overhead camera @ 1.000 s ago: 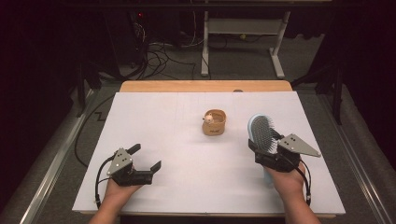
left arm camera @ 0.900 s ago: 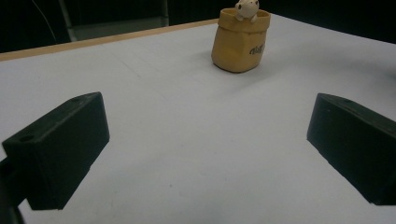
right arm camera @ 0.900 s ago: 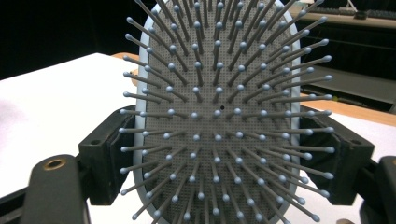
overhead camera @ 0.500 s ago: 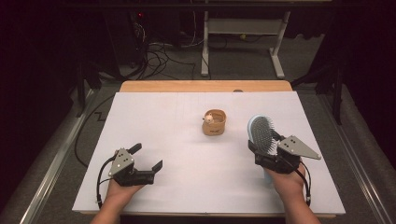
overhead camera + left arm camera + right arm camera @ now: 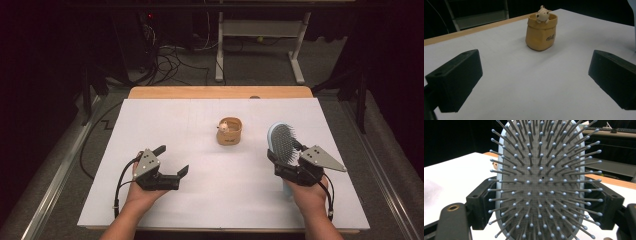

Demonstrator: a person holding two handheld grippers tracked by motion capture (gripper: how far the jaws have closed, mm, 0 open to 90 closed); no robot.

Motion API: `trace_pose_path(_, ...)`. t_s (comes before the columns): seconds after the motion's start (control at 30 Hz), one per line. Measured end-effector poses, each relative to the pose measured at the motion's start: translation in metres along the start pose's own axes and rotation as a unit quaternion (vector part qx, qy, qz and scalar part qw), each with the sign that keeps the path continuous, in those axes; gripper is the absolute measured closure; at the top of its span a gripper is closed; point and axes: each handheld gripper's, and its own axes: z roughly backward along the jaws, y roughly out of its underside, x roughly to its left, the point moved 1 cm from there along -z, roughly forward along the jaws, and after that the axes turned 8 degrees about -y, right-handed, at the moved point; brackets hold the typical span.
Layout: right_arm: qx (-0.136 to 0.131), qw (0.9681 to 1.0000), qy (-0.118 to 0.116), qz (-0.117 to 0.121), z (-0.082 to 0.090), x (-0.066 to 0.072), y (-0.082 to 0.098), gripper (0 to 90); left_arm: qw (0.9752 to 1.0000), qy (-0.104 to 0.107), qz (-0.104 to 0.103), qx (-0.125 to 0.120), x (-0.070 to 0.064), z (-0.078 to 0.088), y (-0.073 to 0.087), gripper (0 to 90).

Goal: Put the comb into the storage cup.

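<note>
Item: hairbrush (image 5: pixel 283 142), right of frame centre, upright, pinched by your right gripper (image 5: pixel 289 163). Left gripper (image 5: pixel 172 161) spread, empty, lower left. Risk: brush tips sideways onto the small pot (image 5: pixel 229 131) if your grip slackens.

The white table surface (image 5: pixel 210 150) occupies the centre of the frame, with a wooden edge (image 5: pixel 220 92) along its far side. The left gripper (image 5: pixel 174 161), at lower left, is held in the person's left hand (image 5: pixel 141 192); its jaws stand apart with nothing between them. The right gripper (image 5: pixel 285 159), at lower right, grips a light-blue hairbrush (image 5: pixel 282 144) by its head, bristles facing the camera. A small tan pot (image 5: pixel 229 131) with a figurine inside stands just right of centre, apart from both grippers.
</note>
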Motion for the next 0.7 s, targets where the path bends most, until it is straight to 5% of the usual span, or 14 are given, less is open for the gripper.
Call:
trace_pose_path(0.33,-0.002,1.0000,-0.002,-0.005,0.000,-0.003,0.001,20.3,0.9998,0.018,0.001,-0.008,-0.005,-0.020,-0.014,0.1)
trace_pose_path(0.43,-0.005,1.0000,-0.002,-0.006,0.001,-0.002,0.000,20.4,0.9993,0.030,0.016,-0.013,-0.011,-0.027,-0.016,0.4)
trace_pose_path(0.7,-0.011,0.9999,-0.002,-0.004,0.004,-0.001,-0.002,20.4,0.9985,0.051,-0.003,-0.017,-0.030,-0.052,-0.025,0.3)
